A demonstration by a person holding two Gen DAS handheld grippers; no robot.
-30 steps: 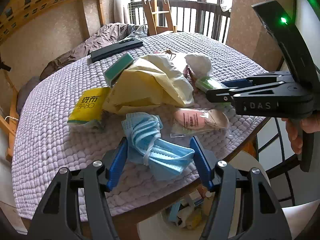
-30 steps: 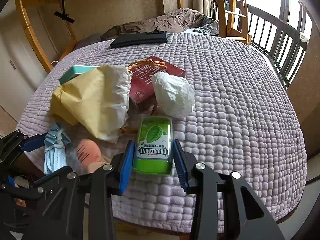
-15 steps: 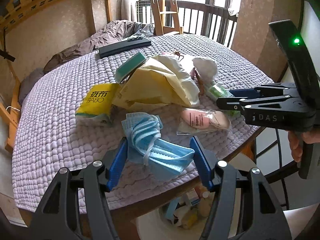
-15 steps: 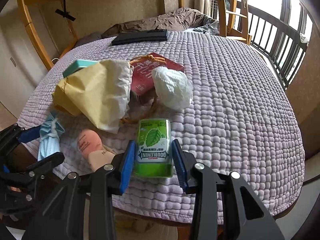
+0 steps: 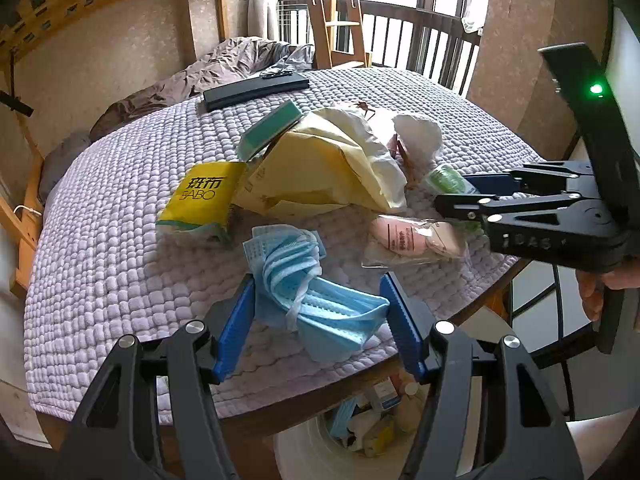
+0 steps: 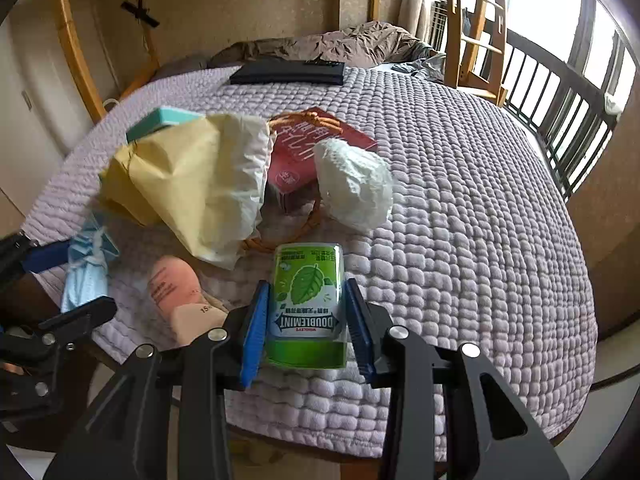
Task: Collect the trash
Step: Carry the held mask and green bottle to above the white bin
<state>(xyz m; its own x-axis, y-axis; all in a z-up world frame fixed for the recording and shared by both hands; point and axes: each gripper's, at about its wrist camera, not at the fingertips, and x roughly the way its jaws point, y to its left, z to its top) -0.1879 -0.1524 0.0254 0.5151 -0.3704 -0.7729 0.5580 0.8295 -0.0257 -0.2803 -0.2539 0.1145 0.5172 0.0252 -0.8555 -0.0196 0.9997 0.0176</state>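
Trash gripped: my right claw (image 6: 306, 322) clamps green mint tin (image 6: 307, 304); left claw (image 5: 318, 312) half-open around crumpled blue masks (image 5: 308, 296). Lift both straight.

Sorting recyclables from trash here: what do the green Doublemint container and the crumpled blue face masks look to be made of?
Green Doublemint container: likely plastic under a glossy printed label, given its sheen and rigid rounded shape. Crumpled blue face masks: soft matte nonwoven fabric, judging by the pleats and limp folds.

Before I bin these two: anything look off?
Nothing stands out. The right gripper squarely clamps the green Doublemint bottle; the left gripper straddles the crumpled blue masks.
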